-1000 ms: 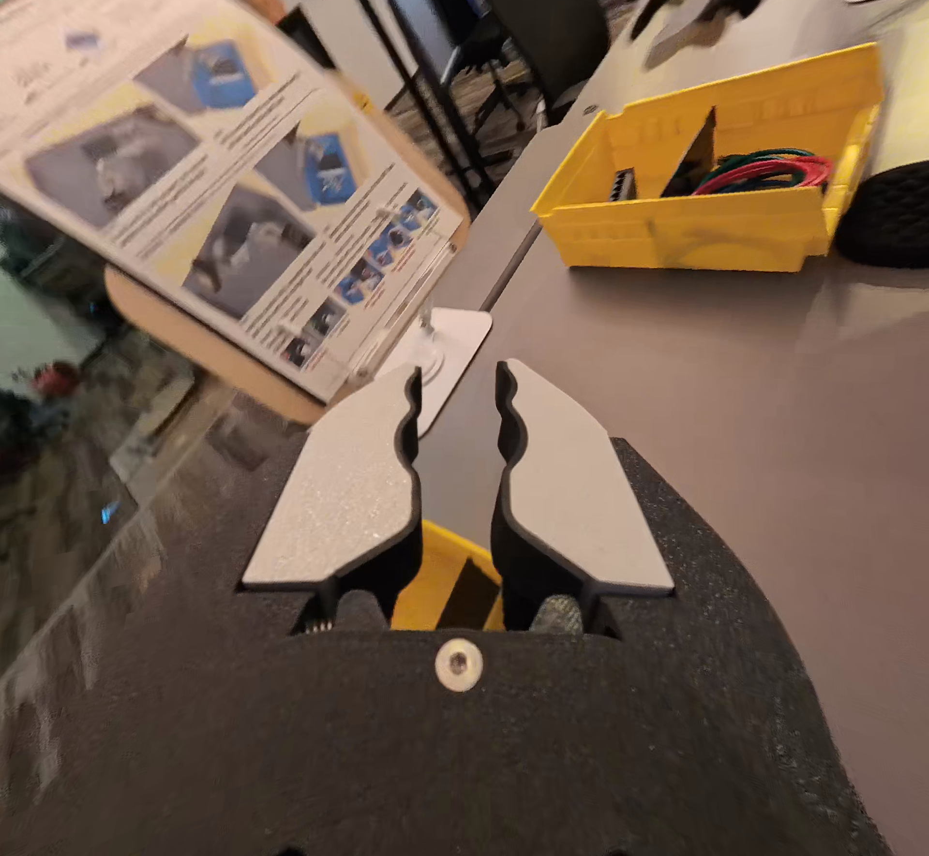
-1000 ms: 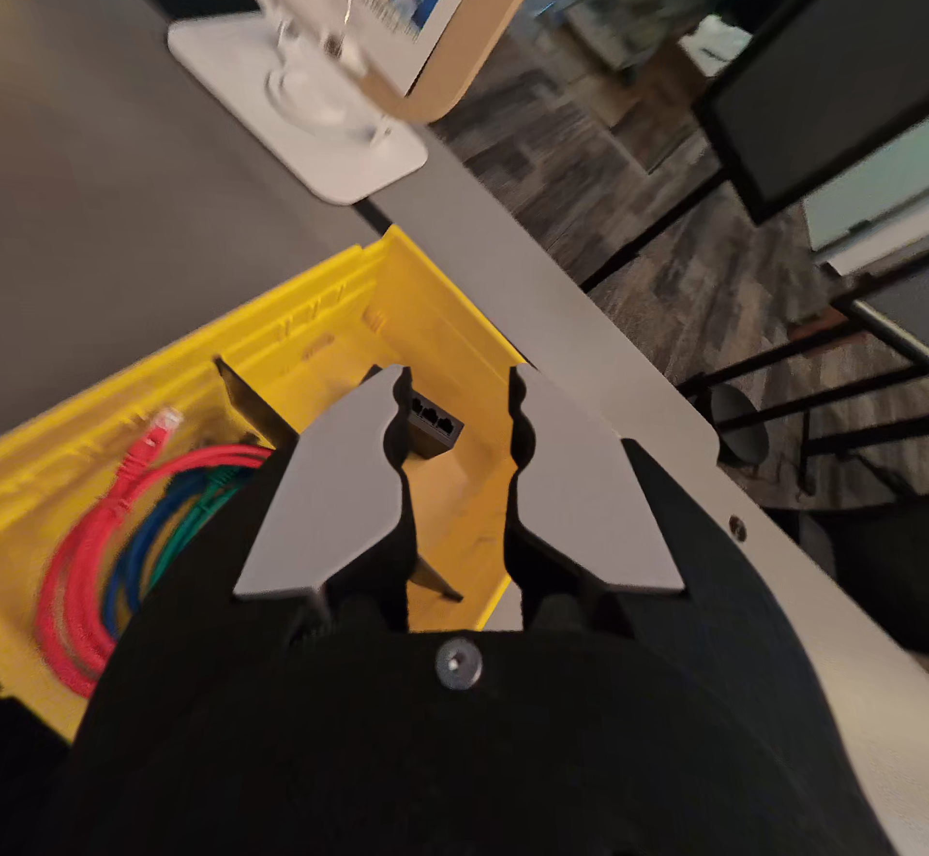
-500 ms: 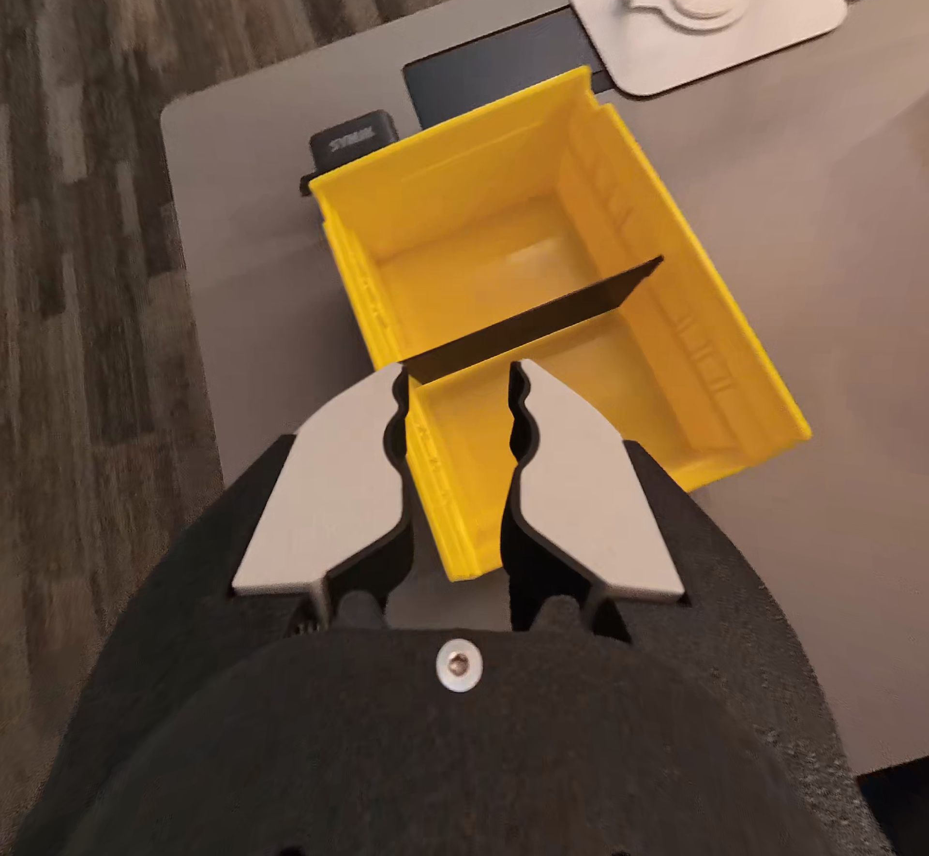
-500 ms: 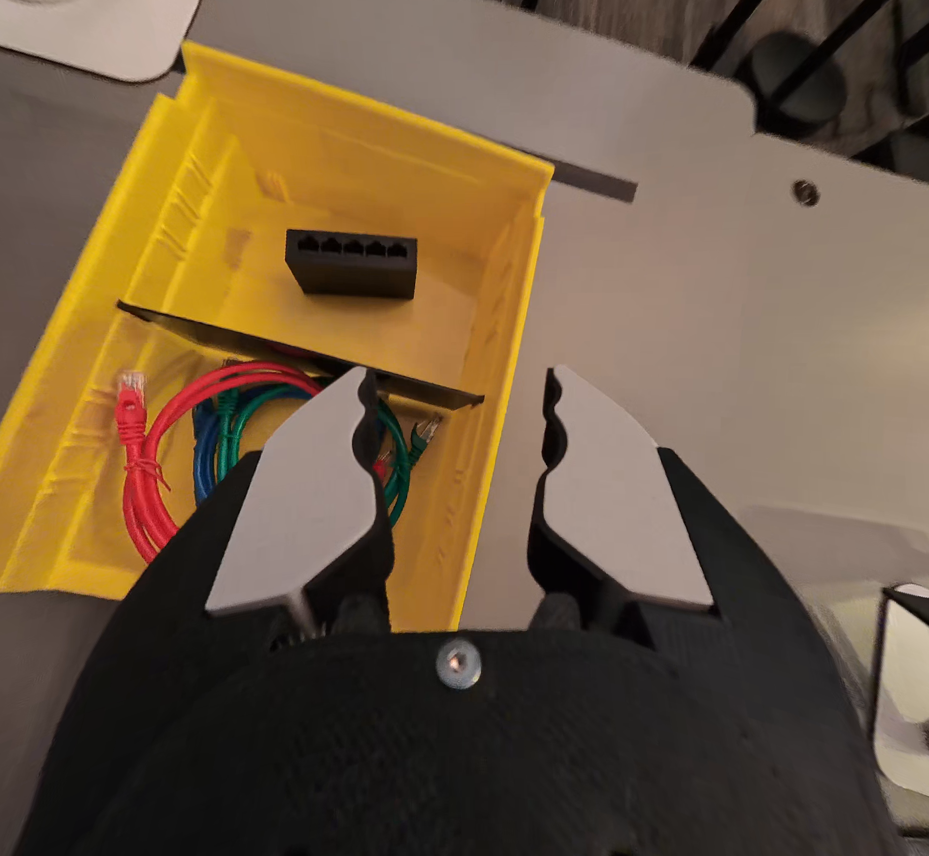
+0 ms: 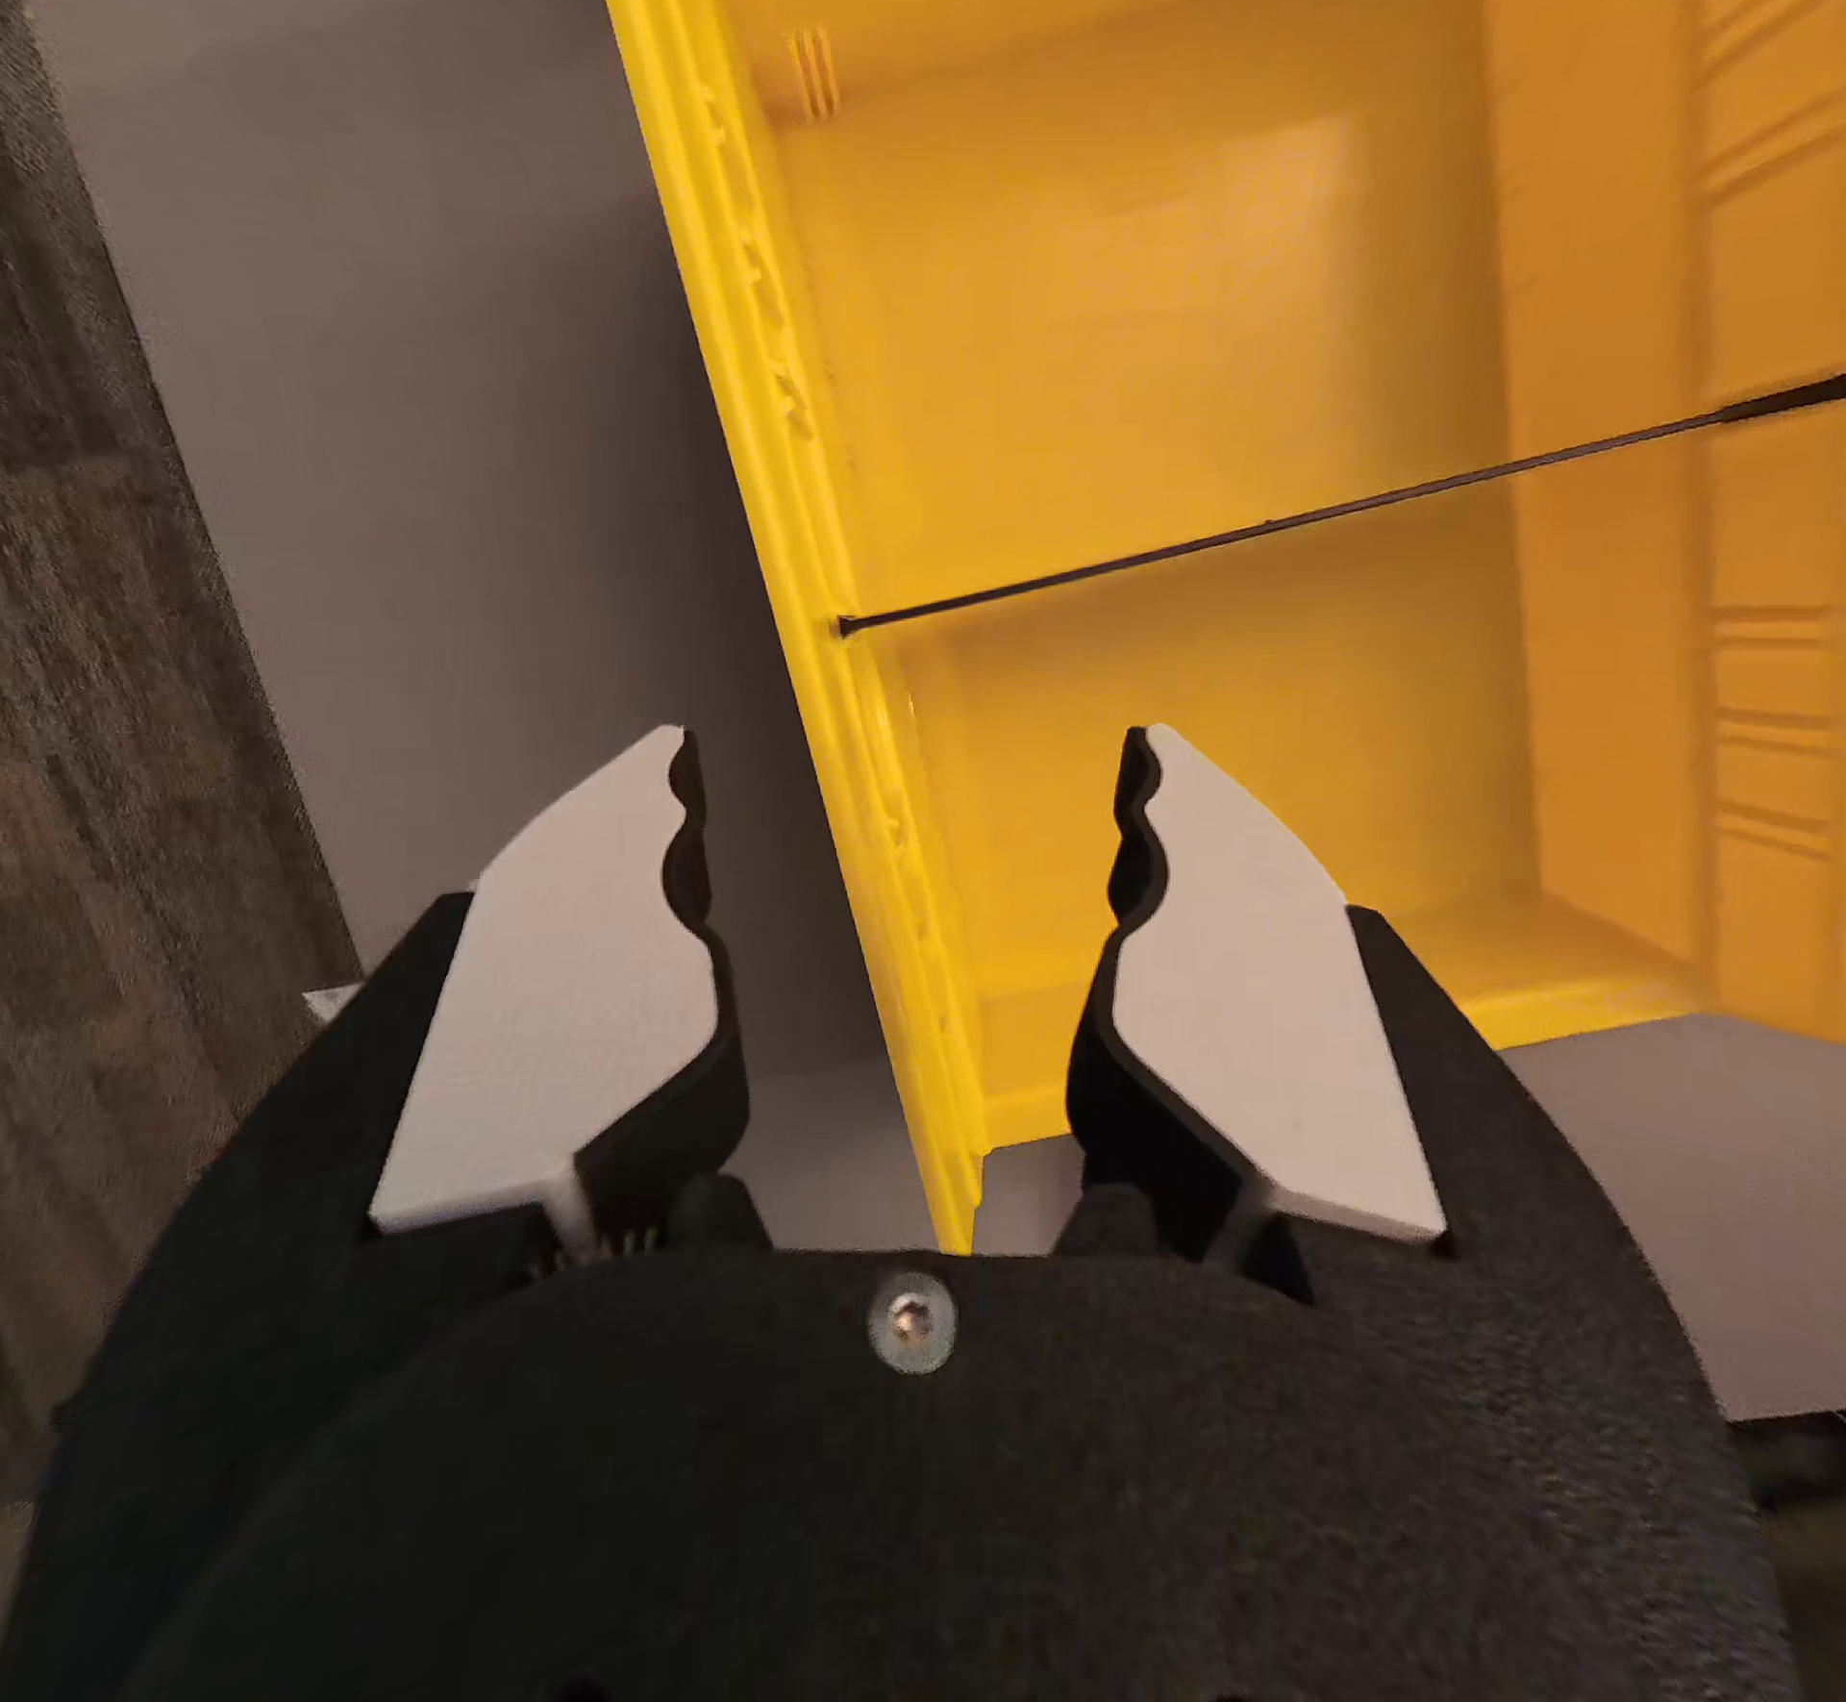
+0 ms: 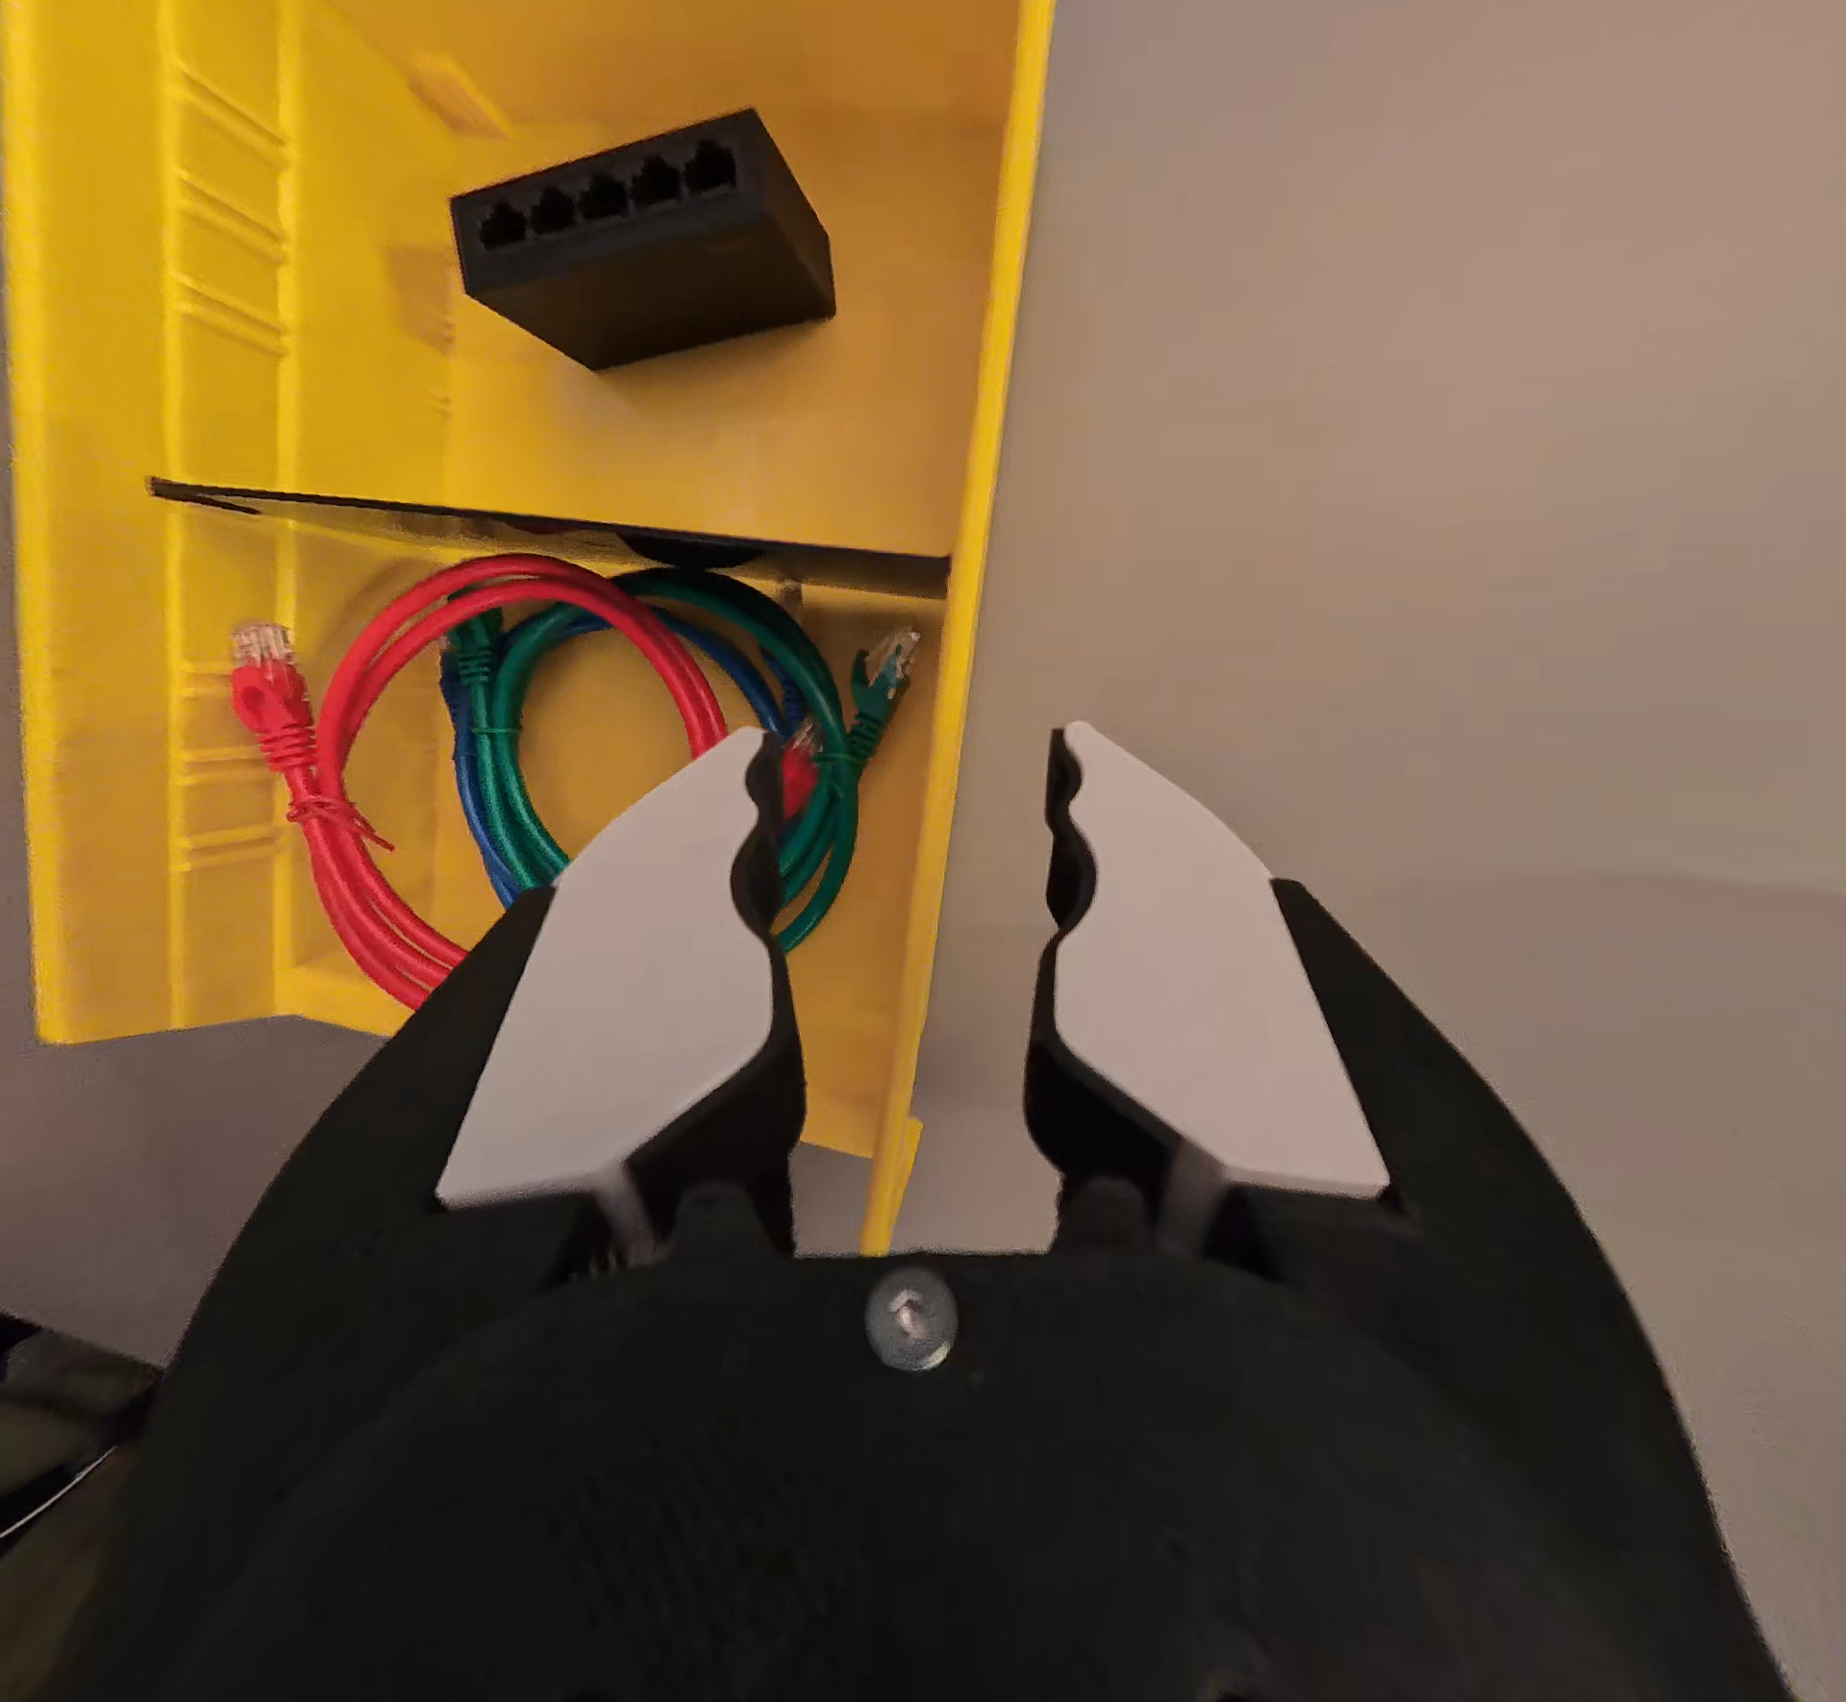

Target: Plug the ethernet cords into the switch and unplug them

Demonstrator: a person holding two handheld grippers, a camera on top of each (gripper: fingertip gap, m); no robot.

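Note:
In the right wrist view a black switch point(image 6: 639, 245) lies in the far compartment of a yellow bin point(image 6: 989, 455), ports facing up-left. Coiled red point(image 6: 340, 855), green point(image 6: 819, 815) and blue point(image 6: 469, 775) ethernet cords lie in the near compartment, behind a black divider point(image 6: 549, 520). My right gripper point(image 6: 907, 733) is open and holds nothing; its fingers stand either side of the bin's right wall without touching it. In the left wrist view my left gripper point(image 5: 907, 735) is wide open and empty, straddling the left wall of a second, empty yellow bin point(image 5: 759, 355).
The empty bin has a thin black divider point(image 5: 1299, 515) across it. Both bins sit on a grey table point(image 6: 1398, 355), which also shows in the left wrist view point(image 5: 450, 455). The table's edge and the dark floor point(image 5: 100, 655) lie to the left of the empty bin. The tips of one gripper are about 75 cm away from the tips of the other.
Both grippers have swung down and moved in close over their bins. The left jaws opened much wider. The right jaws opened, then narrowed a little, now astride the bin wall.

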